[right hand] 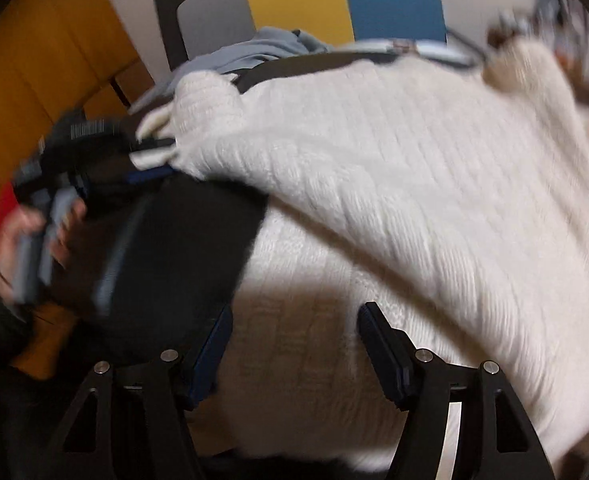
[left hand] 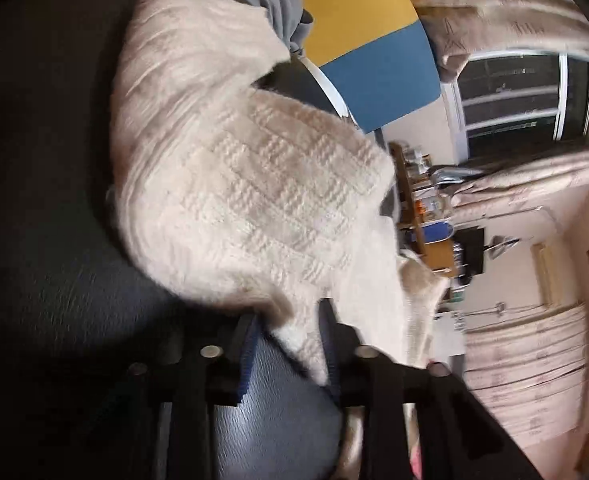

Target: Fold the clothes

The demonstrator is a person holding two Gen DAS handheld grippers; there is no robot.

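The white knit sweater (left hand: 246,184) lies spread over a dark round surface (left hand: 54,240), with one part lifted and draped across the rest. The left tongs (left hand: 290,344) are pinching an edge of the sweater: in the left wrist view the knit runs down between the two pads, and in the right wrist view the same tongs (right hand: 150,156) show at the far left with a cuff-like end of the sleeve caught in them. The right tongs (right hand: 294,344) are spread apart and hold nothing; they hover just over the body of the sweater near its front edge.

The main risk, as I judge it, is the grip. The left tongs hold only a thin margin of thick, fluffy knit, so a quick pull could let it slide out and the raised part would flop back unfolded. Both views are blurred, which suggests fast motion and makes a slip more likely.

With nothing pinning the sweater, dragging one end could also slide the whole garment toward the edge of the surface, or bunch it instead of making a clean crease.

A grey-blue garment (right hand: 262,50) lies at the far side, touching the sweater; a wide sweep could catch it.
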